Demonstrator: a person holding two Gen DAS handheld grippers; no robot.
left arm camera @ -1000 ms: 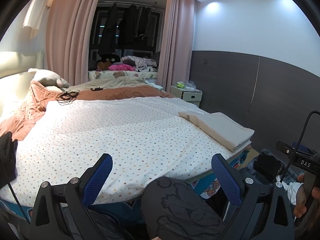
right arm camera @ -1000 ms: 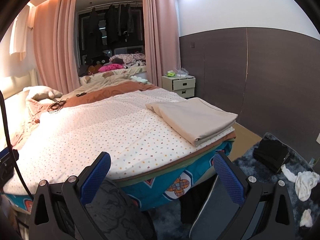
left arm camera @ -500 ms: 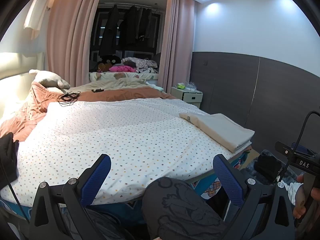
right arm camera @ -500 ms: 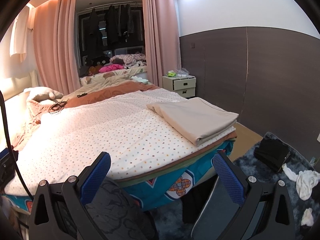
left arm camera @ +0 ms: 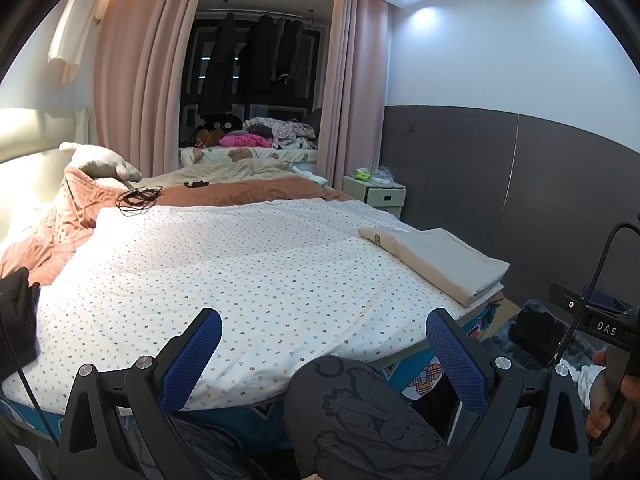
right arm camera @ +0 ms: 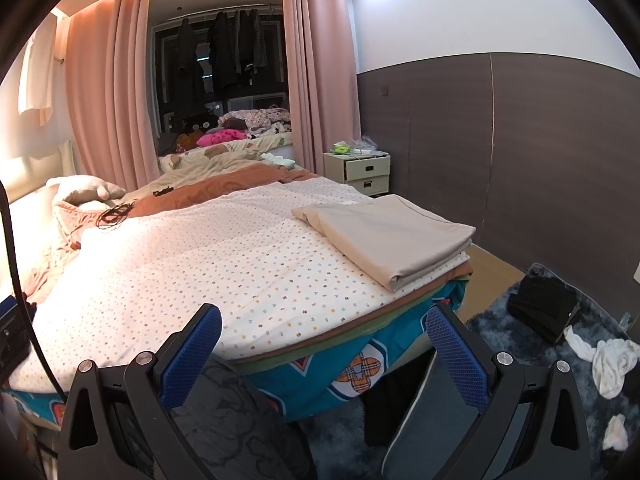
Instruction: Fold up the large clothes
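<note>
A folded beige cloth (left arm camera: pixel 438 262) (right arm camera: pixel 390 236) lies flat at the bed's right front corner, on the white dotted bedspread (left arm camera: pixel 240 280) (right arm camera: pixel 200 264). My left gripper (left arm camera: pixel 322 338) hovers open near the bed's front edge, nothing between its blue pads, well left of the cloth. My right gripper (right arm camera: pixel 322 338) is open too, held off the bed's front right corner, short of the cloth. The right gripper's body and a hand (left arm camera: pixel 608 396) show at the right edge of the left wrist view.
A person's knee in dark patterned trousers (left arm camera: pixel 360 412) (right arm camera: pixel 236 412) sits against the bed front. An orange blanket (left arm camera: pixel 60 224), a cable (left arm camera: pixel 136 200) and pillow lie at the head. A nightstand (right arm camera: pixel 360 172), a dark bag (right arm camera: pixel 544 308) and white rags (right arm camera: pixel 604 360) on the rug stand right.
Both views have tilted slightly upward, so the bed and the folded cloth sit a little lower in frame. Nothing on the bed has moved.
</note>
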